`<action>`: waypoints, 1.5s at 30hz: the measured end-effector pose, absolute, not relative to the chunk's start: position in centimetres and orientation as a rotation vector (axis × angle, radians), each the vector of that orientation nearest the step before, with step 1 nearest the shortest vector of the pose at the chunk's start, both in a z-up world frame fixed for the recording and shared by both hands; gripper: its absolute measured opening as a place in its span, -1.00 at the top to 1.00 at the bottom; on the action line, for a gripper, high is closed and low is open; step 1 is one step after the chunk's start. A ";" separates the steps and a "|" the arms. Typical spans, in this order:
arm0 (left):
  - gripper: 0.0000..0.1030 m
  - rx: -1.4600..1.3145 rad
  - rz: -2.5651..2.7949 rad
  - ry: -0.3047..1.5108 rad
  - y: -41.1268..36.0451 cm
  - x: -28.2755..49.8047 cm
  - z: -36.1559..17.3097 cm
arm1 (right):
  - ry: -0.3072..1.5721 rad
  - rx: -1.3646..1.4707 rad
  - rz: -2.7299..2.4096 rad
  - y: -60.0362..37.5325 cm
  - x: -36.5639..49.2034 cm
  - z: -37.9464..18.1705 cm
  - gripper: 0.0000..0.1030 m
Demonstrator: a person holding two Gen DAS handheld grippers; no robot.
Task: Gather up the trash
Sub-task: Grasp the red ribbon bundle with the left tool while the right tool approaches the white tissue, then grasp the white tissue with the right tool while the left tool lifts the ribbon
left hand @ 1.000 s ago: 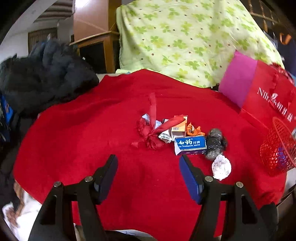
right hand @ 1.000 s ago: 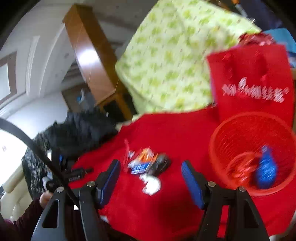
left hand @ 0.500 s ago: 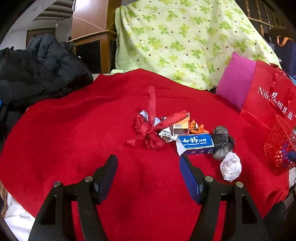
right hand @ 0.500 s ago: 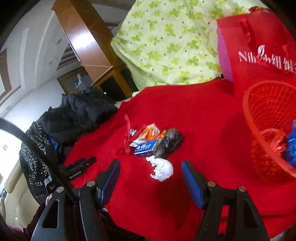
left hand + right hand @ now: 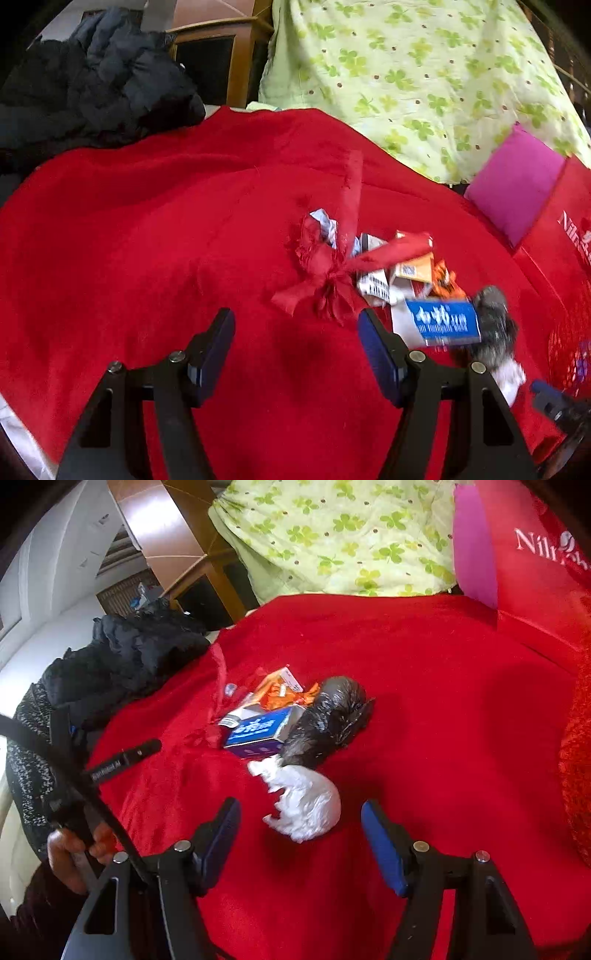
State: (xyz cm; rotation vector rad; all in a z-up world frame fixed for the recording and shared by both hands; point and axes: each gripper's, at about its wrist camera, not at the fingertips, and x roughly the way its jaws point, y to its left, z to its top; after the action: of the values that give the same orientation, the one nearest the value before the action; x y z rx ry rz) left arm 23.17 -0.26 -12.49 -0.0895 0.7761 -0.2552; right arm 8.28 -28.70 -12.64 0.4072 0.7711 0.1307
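Observation:
A heap of trash lies on the red cloth [image 5: 129, 221]: a frayed red ribbon bow [image 5: 328, 273], a blue toothpaste box [image 5: 443, 321], orange wrappers [image 5: 443, 280], a crumpled black bag [image 5: 328, 720] and a white paper wad [image 5: 306, 801]. My left gripper [image 5: 295, 332] hovers open just short of the bow, nothing between its fingers. My right gripper [image 5: 301, 823] is closing, with the white wad lying just ahead of and between its fingertips; the pads do not touch it. The left gripper's finger [image 5: 125, 758] shows in the right wrist view.
A red mesh basket [image 5: 569, 343] stands at the right edge, also seen as a red rim [image 5: 576, 775]. A red bag [image 5: 535, 572] with a pink cushion [image 5: 513, 184], a green clover quilt [image 5: 406, 74] and dark jackets [image 5: 92, 81] border the cloth. A hand [image 5: 74, 853] holds the left gripper.
Both grippers have come down and closer to the trash heap. The right view has swung away from the basket to the white wad, which now sits between its fingertips.

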 end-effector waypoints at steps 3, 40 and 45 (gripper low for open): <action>-0.35 -0.094 -0.250 0.790 -1.2 25.3 -13.0 | 0.779 0.440 0.145 -29.3 9.5 -14.2 -0.27; 0.84 -0.147 -0.374 0.757 -0.6 19.3 -12.4 | 0.708 0.384 0.184 -29.0 7.0 -13.0 0.44; 0.84 -0.080 -0.391 0.703 -2.0 16.0 -11.9 | 0.655 0.387 0.169 -29.5 5.5 -11.8 0.44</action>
State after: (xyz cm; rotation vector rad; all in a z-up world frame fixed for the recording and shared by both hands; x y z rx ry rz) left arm 15.95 -2.04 -11.87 -0.0803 0.7027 -0.3914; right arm 5.51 -29.50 -11.82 0.3868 0.6555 0.1694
